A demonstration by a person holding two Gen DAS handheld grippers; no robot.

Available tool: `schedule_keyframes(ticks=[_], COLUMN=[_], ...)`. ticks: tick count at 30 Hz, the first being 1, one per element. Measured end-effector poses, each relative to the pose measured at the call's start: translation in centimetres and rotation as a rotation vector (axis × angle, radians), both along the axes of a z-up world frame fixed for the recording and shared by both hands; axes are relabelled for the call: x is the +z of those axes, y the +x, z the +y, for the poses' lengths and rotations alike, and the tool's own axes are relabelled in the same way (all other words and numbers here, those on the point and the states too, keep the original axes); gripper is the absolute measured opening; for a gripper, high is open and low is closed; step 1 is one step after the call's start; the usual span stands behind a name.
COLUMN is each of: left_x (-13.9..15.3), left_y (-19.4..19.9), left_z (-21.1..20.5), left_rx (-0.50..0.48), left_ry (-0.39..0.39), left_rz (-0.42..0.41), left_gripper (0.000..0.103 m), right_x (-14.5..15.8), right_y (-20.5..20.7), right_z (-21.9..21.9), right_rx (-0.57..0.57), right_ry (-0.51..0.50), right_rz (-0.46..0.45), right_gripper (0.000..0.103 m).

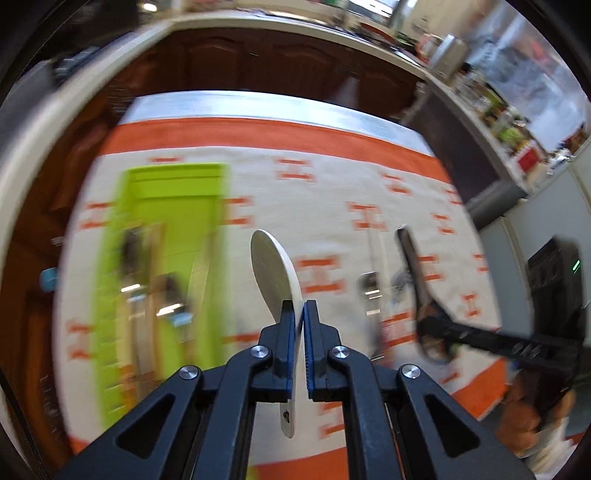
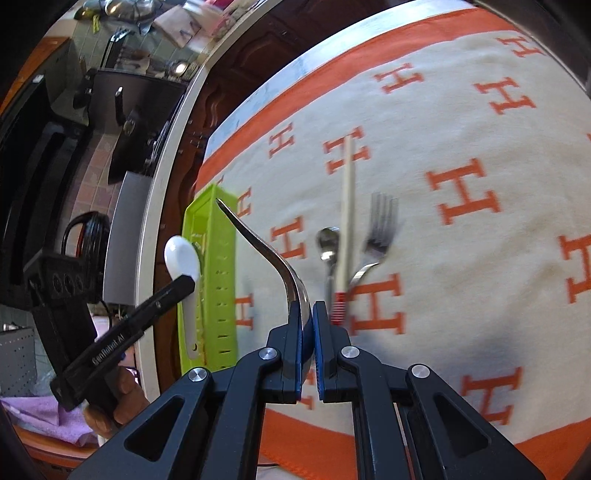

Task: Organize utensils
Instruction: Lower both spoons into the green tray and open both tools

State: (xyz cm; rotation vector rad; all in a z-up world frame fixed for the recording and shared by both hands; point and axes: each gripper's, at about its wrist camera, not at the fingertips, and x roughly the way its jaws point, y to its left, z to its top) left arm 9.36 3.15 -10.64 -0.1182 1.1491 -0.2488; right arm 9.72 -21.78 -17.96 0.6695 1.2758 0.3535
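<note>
My left gripper (image 1: pixel 303 306) is shut on a white ceramic spoon (image 1: pixel 275 275), held above the cloth, bowl pointing away; it also shows in the right wrist view (image 2: pixel 183 258). My right gripper (image 2: pixel 308 308) is shut on a curved metal utensil (image 2: pixel 266 247), seen edge-on, so I cannot tell its type; it shows dark in the left wrist view (image 1: pixel 413 266). A lime green utensil tray (image 1: pixel 166 266) lies on the left of the cloth, with blurred utensils inside; it also shows in the right wrist view (image 2: pixel 218 280). A small metal spoon (image 2: pixel 328 247), a chopstick (image 2: pixel 347 214) and a fork (image 2: pixel 380 232) lie on the cloth.
The table is covered by a white cloth with orange H marks and an orange border (image 2: pixel 461 147). Dark wood cabinets (image 1: pixel 277 59) and a pale countertop edge (image 1: pixel 295 22) stand beyond the table. A cluttered counter (image 1: pixel 498 110) runs at the right.
</note>
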Motion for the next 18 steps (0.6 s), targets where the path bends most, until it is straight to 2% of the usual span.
schedule_keyframes(ticks=[2, 5, 8, 11, 14, 16, 18], left_x=[-0.4, -1.9, -3.1, -3.5, -2.9, -2.2, -1.3], left_y=[-1.2, -2.2, -2.5, -2.9, -3.3, -3.5, -4.2], left_z=[2.2, 4.9, 6.2, 7.2, 7.7, 7.9, 8.5], left_rx=[0.045, 0.098, 0.129, 0.148, 0.144, 0.150, 0.164], left_ry=[0.048, 0.068, 0.118, 0.122, 0.124, 0.132, 0.114], left_rz=[-0.003, 0.027, 0.031, 0.018, -0.023, -0.048, -0.073], left_gripper=[0.003, 0.003, 0.003, 0.005, 0.021, 0.044, 0.051], right_x=[0.7, 1.5, 2.0, 1.7, 0.9, 0.4, 0.0], right_y=[0.6, 1.6, 3.0, 4.2, 5.6, 6.8, 7.7], right_z=[2.3, 5.9, 10.3, 13.6, 16.4, 17.8, 19.0], right_rx=[0.031, 0.066, 0.096, 0.118, 0.116, 0.104, 0.087], right_ry=[0.003, 0.011, -0.006, -0.009, -0.018, -0.033, -0.053], right_rz=[0.010, 0.032, 0.052, 0.065, 0.080, 0.077, 0.067], right_gripper=[0.005, 0.005, 0.005, 0.005, 0.005, 0.005, 0.005])
